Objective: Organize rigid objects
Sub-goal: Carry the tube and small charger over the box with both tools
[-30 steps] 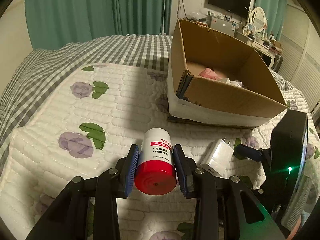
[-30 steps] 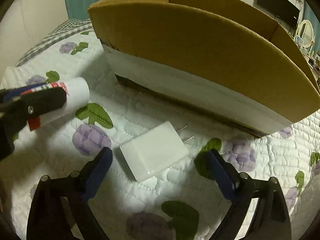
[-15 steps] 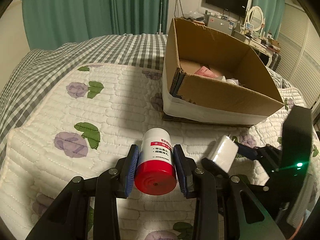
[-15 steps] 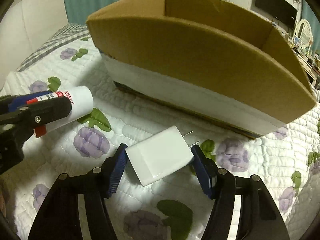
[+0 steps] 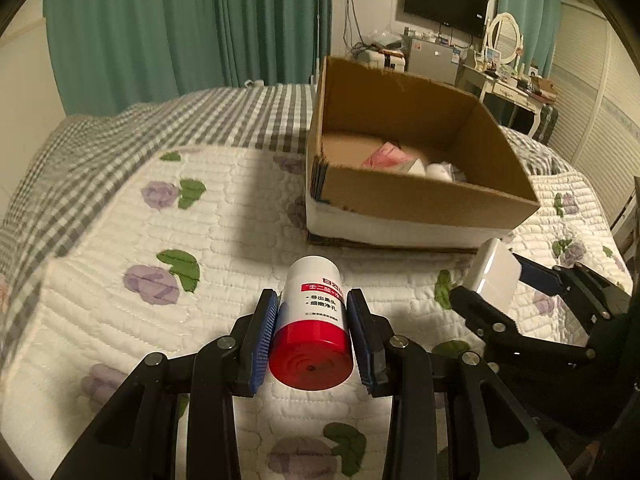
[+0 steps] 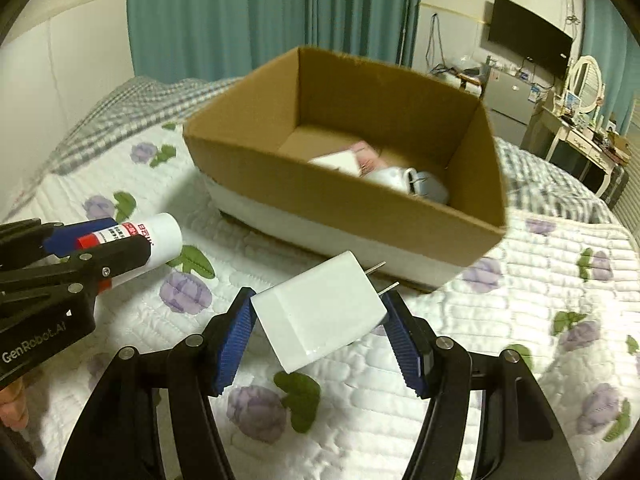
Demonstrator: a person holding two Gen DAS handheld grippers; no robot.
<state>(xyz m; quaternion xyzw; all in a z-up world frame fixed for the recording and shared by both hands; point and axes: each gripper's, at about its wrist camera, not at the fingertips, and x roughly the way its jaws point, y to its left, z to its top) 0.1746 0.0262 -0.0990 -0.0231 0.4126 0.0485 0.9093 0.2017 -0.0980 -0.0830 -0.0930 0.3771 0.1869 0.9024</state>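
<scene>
My left gripper (image 5: 314, 332) is shut on a white bottle with a red cap (image 5: 314, 328), held above the quilt; the bottle also shows in the right wrist view (image 6: 154, 238). My right gripper (image 6: 320, 332) is shut on a white plug-in charger (image 6: 320, 316), lifted off the quilt, prongs pointing at the box. The charger shows in the left wrist view (image 5: 496, 272) to the right of the bottle. The open cardboard box (image 6: 360, 196) stands just beyond both grippers and holds a pink packet (image 5: 386, 156) and white items (image 6: 404, 178).
The box (image 5: 420, 200) sits on a white quilt with purple flowers (image 5: 160, 280) over a grey checked bedspread (image 5: 120, 140). Teal curtains hang behind. A dresser with a mirror and a TV stand at the far right.
My right gripper closed on the charger and lifted it off the quilt. Both grippers have risen, so the inside of the box now shows. The left gripper keeps its hold on the bottle.
</scene>
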